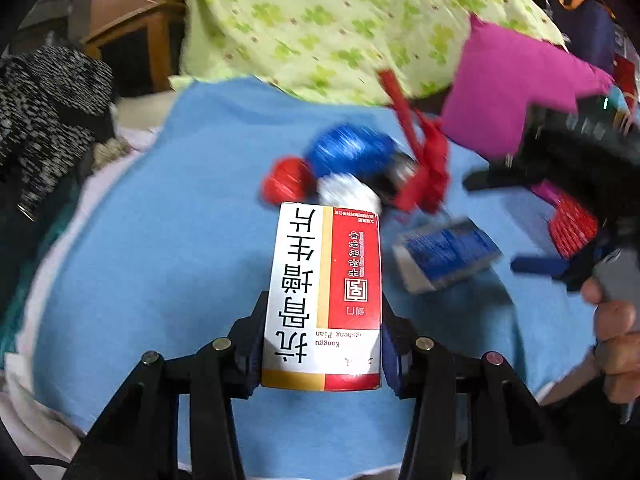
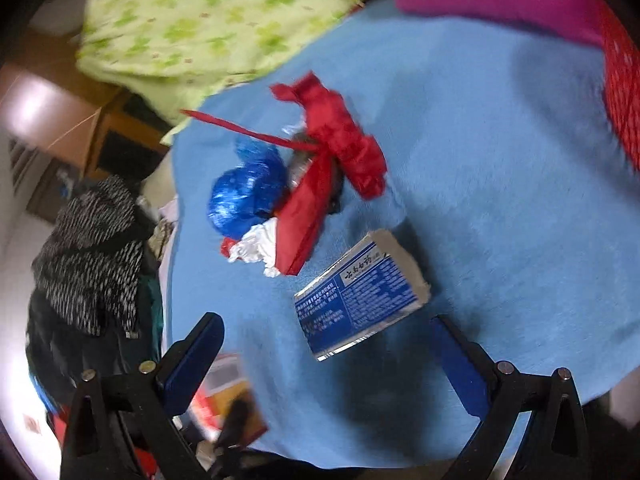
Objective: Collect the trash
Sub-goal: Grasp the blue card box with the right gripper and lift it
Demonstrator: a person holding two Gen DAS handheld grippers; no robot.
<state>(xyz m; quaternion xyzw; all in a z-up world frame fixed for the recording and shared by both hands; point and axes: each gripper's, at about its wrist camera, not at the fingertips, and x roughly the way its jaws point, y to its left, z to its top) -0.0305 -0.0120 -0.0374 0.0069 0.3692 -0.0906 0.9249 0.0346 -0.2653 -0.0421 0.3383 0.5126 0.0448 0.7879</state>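
Left wrist: left gripper (image 1: pixel 322 354) clamped on white-and-red medicine box (image 1: pixel 324 296), black characters, gold stripe. Right gripper (image 2: pixel 328 354) spread wide, above blue box (image 2: pixel 360 304).

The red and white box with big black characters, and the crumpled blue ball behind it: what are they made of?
The red and white box looks like thin printed cardboard: flat faces, crisp edges, slight sheen. The crumpled blue ball seems to be thin plastic film or foil, wrinkled with bright glints; blur leaves it uncertain.
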